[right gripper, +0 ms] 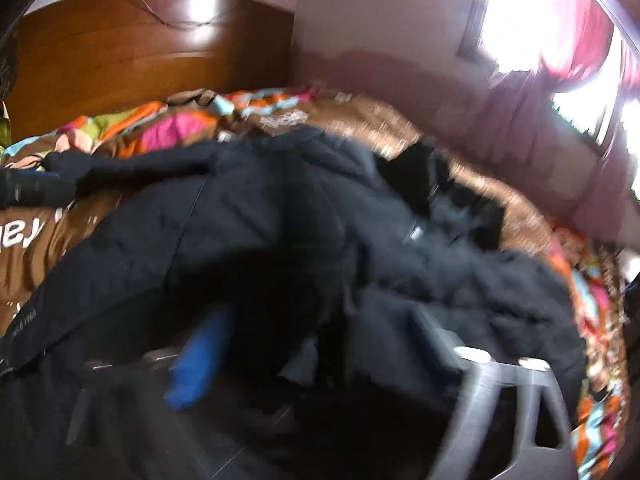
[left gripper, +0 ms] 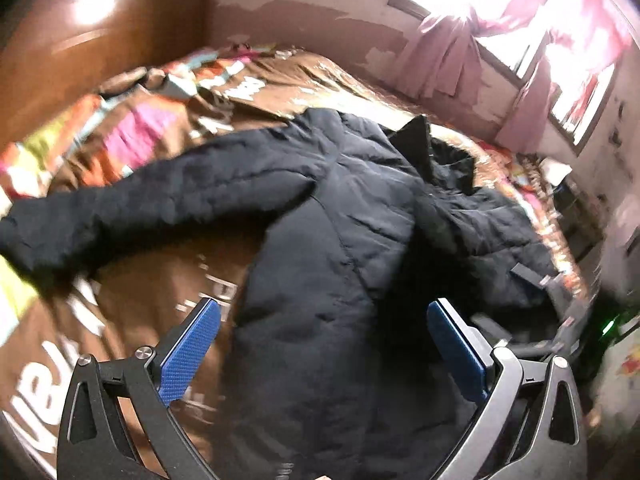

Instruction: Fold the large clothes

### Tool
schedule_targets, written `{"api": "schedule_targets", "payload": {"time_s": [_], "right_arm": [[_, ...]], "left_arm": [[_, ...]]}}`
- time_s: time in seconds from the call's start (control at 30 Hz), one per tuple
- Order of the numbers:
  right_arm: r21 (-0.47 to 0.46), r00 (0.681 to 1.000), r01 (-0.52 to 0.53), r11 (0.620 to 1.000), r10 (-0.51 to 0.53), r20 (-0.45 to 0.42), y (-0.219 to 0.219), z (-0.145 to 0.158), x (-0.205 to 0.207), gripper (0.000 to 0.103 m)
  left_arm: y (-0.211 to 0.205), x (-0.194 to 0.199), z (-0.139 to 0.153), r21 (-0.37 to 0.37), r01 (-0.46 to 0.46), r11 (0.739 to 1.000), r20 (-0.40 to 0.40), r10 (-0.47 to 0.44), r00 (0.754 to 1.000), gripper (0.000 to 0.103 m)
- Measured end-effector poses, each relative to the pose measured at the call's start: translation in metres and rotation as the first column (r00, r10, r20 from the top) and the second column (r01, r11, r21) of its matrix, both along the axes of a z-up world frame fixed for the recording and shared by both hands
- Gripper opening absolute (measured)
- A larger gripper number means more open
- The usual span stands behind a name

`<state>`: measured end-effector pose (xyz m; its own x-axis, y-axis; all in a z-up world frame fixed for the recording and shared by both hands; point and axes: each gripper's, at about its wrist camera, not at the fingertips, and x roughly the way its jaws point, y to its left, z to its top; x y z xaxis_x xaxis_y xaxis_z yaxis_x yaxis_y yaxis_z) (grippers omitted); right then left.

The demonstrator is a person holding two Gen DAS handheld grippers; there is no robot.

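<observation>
A large black padded jacket (left gripper: 340,216) lies spread on the bed, one sleeve (left gripper: 120,208) stretched out to the left, its collar (left gripper: 424,148) standing up at the far side. My left gripper (left gripper: 324,332) is open and empty, its blue pads (left gripper: 192,348) hovering over the jacket's lower body. In the right wrist view the jacket (right gripper: 280,208) fills the frame and its fabric drapes between my right gripper's fingers (right gripper: 304,340); one blue pad (right gripper: 200,360) shows, the other is buried in cloth. The view is blurred.
The bed has a brown cover (left gripper: 132,320) with white lettering and a colourful quilt (left gripper: 132,128) bunched near the wooden headboard (right gripper: 140,48). A window with pink curtains (left gripper: 452,52) is on the right wall. Cluttered furniture (left gripper: 580,216) stands beyond the bed's right edge.
</observation>
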<state>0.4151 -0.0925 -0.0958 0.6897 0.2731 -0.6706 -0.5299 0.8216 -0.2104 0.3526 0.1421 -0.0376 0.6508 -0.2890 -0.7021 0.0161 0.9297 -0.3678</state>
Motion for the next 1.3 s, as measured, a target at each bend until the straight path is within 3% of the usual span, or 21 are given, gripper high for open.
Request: {"api": "schedule_targets", "payload": {"time_s": [0.1,0.3,0.4,0.53,0.63,0.67,0.73,0.87,0.97,1.1,1.2,1.3], "right_arm": [[-0.018,1.0,-0.001,1.0,0.001,0.004,-0.016,-0.001,-0.011,0.094],[0.042,0.995,0.098,0.994,-0.098,-0.016,-0.084,0.007,-0.024,0.096],[0.067,0.988,0.152,0.986,-0.149,-0.045,-0.114,0.002,-0.026,0.096],[0.086,0.978,0.206,0.975,-0.203,-0.048,-0.139,-0.004,-0.032,0.096],[0.111,0.971,0.237,0.965,-0.233,-0.05,-0.151,-0.005,-0.034,0.096],[0.119,0.97,0.244,0.962,-0.24,-0.046,-0.154,-0.003,-0.034,0.096],[0.134,0.969,0.247,0.96,-0.245,-0.032,-0.154,0.002,-0.032,0.096],[0.167,0.968,0.245,0.955,-0.25,0.005,-0.147,0.02,-0.017,0.096],[0.208,0.971,0.231,0.951,-0.238,0.01,-0.132,0.032,0.002,0.096],[0.223,0.977,0.212,0.952,-0.202,-0.068,-0.098,0.027,0.041,0.096],[0.226,0.973,0.219,0.949,-0.196,-0.122,-0.08,0.011,0.062,0.096],[0.162,0.966,0.234,0.959,-0.21,-0.153,-0.064,-0.011,0.078,0.096]], "left_arm": [[-0.002,0.006,-0.005,-0.112,0.025,0.993,-0.005,-0.025,1.0,0.101],[-0.029,0.028,-0.029,-0.127,0.059,0.99,-0.096,-0.072,0.993,0.1],[-0.042,0.032,-0.034,-0.135,0.066,0.989,-0.097,-0.08,0.992,0.096],[-0.051,0.045,-0.034,-0.152,0.052,0.987,-0.113,-0.07,0.991,0.048],[-0.052,0.052,-0.033,-0.08,-0.032,0.996,-0.121,0.022,0.992,0.011],[-0.05,0.052,-0.03,-0.068,-0.051,0.996,-0.106,0.044,0.993,0.007],[-0.047,0.05,-0.021,-0.047,-0.054,0.997,-0.055,0.051,0.997,0.004],[-0.057,0.039,0.018,0.137,-0.068,0.988,0.126,0.051,0.991,0.003],[-0.062,0.034,0.027,0.223,-0.082,0.971,0.176,0.042,0.984,0.003],[-0.06,0.037,0.006,0.299,-0.059,0.952,0.131,0.02,0.991,0.003],[-0.059,0.047,-0.026,0.303,-0.02,0.953,0.045,0.006,0.999,0.003],[-0.048,0.047,-0.044,0.261,-0.022,0.965,0.031,0.015,0.999,0.003]]}}
